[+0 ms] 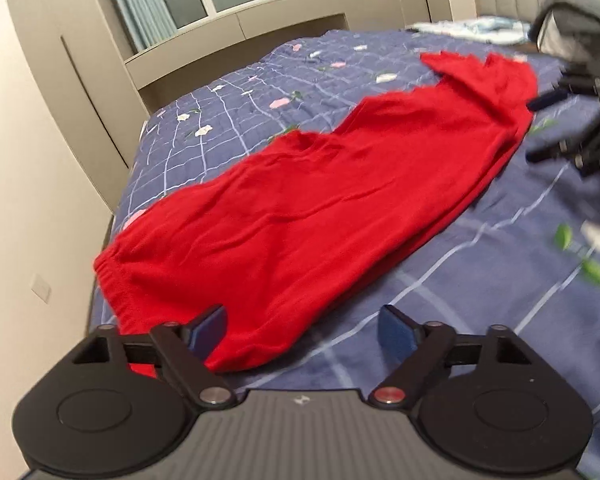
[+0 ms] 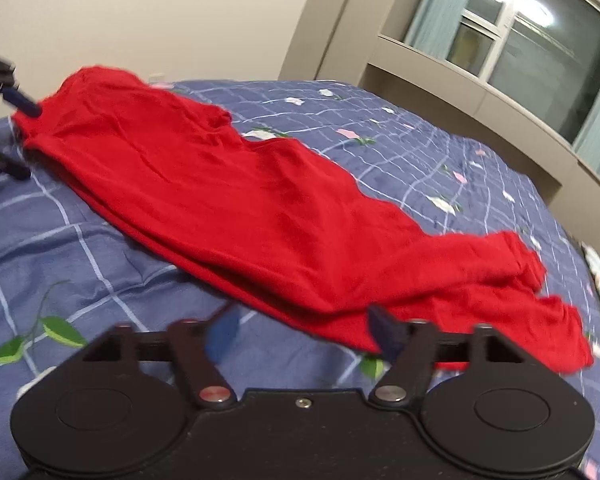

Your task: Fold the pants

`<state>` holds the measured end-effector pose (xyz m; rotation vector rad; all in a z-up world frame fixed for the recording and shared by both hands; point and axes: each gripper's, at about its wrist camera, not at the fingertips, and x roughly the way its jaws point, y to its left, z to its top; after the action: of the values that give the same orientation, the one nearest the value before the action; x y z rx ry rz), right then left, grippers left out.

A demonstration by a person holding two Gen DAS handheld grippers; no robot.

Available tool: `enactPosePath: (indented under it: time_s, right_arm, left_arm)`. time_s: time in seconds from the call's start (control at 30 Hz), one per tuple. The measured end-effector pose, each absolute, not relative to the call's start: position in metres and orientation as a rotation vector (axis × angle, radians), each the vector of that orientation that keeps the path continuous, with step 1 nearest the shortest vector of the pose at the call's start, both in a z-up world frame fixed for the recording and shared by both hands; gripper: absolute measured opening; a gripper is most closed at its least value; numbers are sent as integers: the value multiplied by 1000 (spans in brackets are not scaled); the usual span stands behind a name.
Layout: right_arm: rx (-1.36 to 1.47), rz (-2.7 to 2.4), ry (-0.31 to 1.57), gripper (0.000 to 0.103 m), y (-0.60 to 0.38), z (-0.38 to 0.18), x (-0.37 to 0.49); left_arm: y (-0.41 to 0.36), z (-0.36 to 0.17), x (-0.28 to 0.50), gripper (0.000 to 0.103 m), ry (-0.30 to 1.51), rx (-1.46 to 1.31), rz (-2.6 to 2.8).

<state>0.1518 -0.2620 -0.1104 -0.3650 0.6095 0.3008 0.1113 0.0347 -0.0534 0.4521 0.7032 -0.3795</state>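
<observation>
- Pants point(image 1: 300, 208), bright red, lay stretched in a long band across the bed point(image 1: 480, 264), already doubled lengthwise by the look of the layered edge along the near side.
- The waistband end point(image 1: 116, 276) sat just ahead of the left claw point(image 1: 304, 332); the leg cuffs point(image 2: 540, 300) lay just ahead of the right claw point(image 2: 304, 332).
- The left claw stood wide open and gripped nothing, though one blue pad point(image 1: 210, 330) overlapped the cloth at the waist corner and the other hung over the bare quilt.
- The right claw was likewise spread apart and empty; its pads were blurred, and the hem of the legs passed close in front of them.
- The step in hand seemed to be a fresh grasp at each end for the next fold, cuffs toward waist.
- To do it well, each claw probably needed to bite through every layer at its corner, not the top sheet alone, or the lower leg would stay behind and bunch.
- The cuffs lay rumpled and slightly offset from each other, so squaring them before the lift would likely give a cleaner crease.
- The soft quilt underneath could get pinched with the fabric; a shallow approach along the surface looked safer than a steep dig.
- The far edge of the pants wavered, so a light pull from both ends would probably have flattened it.
</observation>
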Motion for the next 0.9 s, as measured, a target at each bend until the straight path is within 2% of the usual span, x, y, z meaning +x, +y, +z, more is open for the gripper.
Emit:
enactPosePath:
  time_s: [0.07,0.13,0.53,0.77,0.9]
  right_arm:
    - [-321,288,620,96,-270,-108,145]
    - [-270,267,622,102,-280,-104,136]
    - [-58,95,630,102,-363,-85,104]
    - [-64,49,633,102,-425,-68,151]
    - [-65,51,633,102,-450,-57,208]
  left_arm:
    - [27,-47,109,103,684,421,-370]
    - [16,-38,105,102,665,385,-379]
    - [-91,-19,135,103,636,222,-591]
    - [-160,-30,196,103,630,96,-664]
    - [-184,-45,231,103,658,-1,-653]
